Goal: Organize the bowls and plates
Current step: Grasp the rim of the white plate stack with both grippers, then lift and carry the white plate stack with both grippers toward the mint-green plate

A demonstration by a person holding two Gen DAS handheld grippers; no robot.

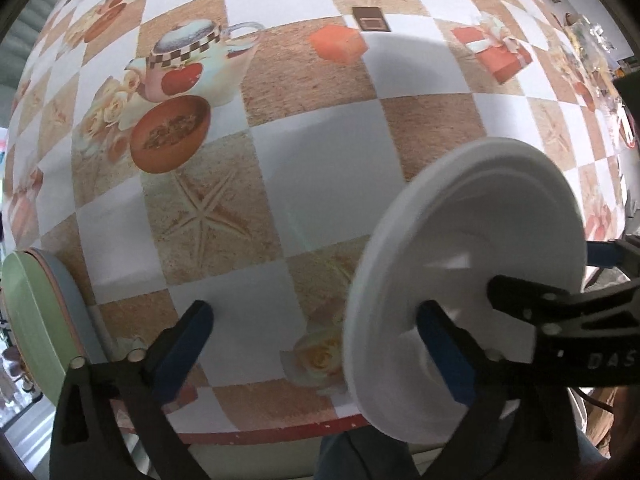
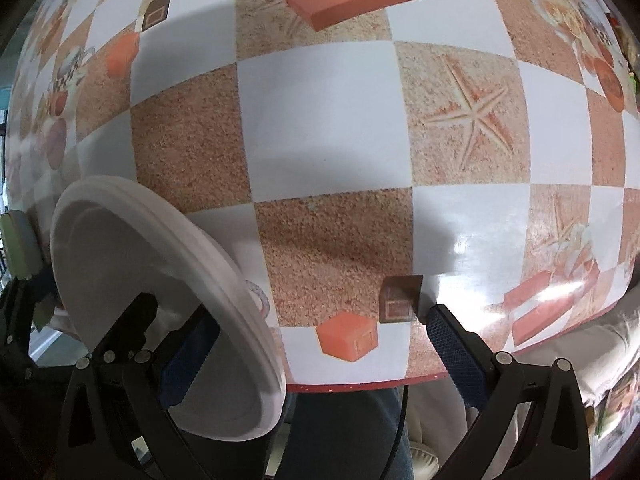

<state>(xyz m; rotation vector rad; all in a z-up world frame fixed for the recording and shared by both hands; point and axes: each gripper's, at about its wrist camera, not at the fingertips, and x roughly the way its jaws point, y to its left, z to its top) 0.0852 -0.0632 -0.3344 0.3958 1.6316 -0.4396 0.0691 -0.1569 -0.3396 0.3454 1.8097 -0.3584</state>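
Checked tablecloth (image 1: 320,168), white plate (image 1: 480,240) upright

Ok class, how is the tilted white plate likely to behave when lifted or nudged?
The white plate looks thin, matte and moulded, like foam, so it is probably light and slightly bendable. Tilted steeply, with a round rim, it could roll or flop flat if released.

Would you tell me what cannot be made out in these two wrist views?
- Left wrist view: the white plate is blurred and partly behind the left gripper; what supports it is unclear.
- Left wrist view: the green-topped stack is cut by the picture's edge; its count is unclear.
- Right wrist view: the right gripper covers the plate's near side.
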